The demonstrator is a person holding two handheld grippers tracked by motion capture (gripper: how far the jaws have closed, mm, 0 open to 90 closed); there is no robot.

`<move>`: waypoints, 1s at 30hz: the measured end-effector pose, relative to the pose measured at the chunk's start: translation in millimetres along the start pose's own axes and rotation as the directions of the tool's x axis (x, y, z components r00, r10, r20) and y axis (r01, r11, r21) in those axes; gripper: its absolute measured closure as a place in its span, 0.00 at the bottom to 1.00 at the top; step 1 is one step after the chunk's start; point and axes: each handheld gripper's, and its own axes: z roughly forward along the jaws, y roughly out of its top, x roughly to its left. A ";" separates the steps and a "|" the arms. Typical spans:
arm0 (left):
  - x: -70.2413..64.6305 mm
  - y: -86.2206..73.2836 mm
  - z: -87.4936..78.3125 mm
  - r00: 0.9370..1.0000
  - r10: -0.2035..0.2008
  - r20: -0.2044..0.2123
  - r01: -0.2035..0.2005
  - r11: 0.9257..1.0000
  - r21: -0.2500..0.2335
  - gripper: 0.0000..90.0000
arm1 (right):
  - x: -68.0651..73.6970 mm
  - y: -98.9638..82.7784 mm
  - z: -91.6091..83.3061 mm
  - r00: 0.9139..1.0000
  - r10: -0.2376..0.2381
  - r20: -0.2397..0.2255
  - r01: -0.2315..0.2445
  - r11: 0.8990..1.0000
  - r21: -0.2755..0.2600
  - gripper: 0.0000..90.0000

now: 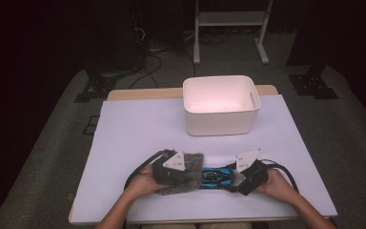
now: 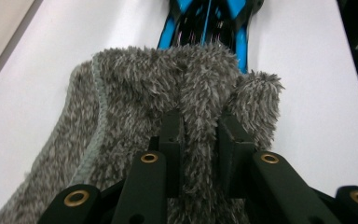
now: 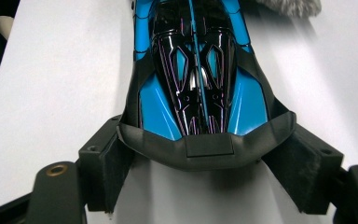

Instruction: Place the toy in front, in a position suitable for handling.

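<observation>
Your left gripper (image 2: 199, 135) pinches a fold of the grey fuzzy cloth (image 2: 168, 93) at the table's six o'clock edge. Your right gripper (image 3: 207, 163) clamps the blue toy car's (image 3: 200, 74) black wing, at the cloth's three o'clock. The white bin (image 1: 220, 105) sits at twelve o'clock.

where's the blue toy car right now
In the high view the blue toy car lies near the table's front edge, between the grey furry cloth and the right gripper.

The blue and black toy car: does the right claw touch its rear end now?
Touching. In the right gripper view, both pads of the right claw press against the sides of the blue and black toy car at its black rear wing.
</observation>
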 end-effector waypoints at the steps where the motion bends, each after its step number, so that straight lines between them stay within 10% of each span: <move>1: 0.1 1.5 0.5 1.000 0.005 0.004 -0.005 1.000 -0.003 0.83 | 0.0 0.0 0.0 1.000 0.000 0.000 0.000 1.000 0.000 0.28; 7: 1.2 20.4 5.8 0.999 0.024 0.048 -0.020 0.998 -0.066 0.83 | 0.7 12.8 9.3 0.999 -0.036 -0.004 0.036 0.999 0.000 0.28; 30: 1.7 39.5 20.5 0.997 0.057 0.046 -0.055 0.998 -0.042 0.83 | -1.5 24.2 25.0 0.999 -0.009 -0.037 0.009 1.000 -0.016 0.28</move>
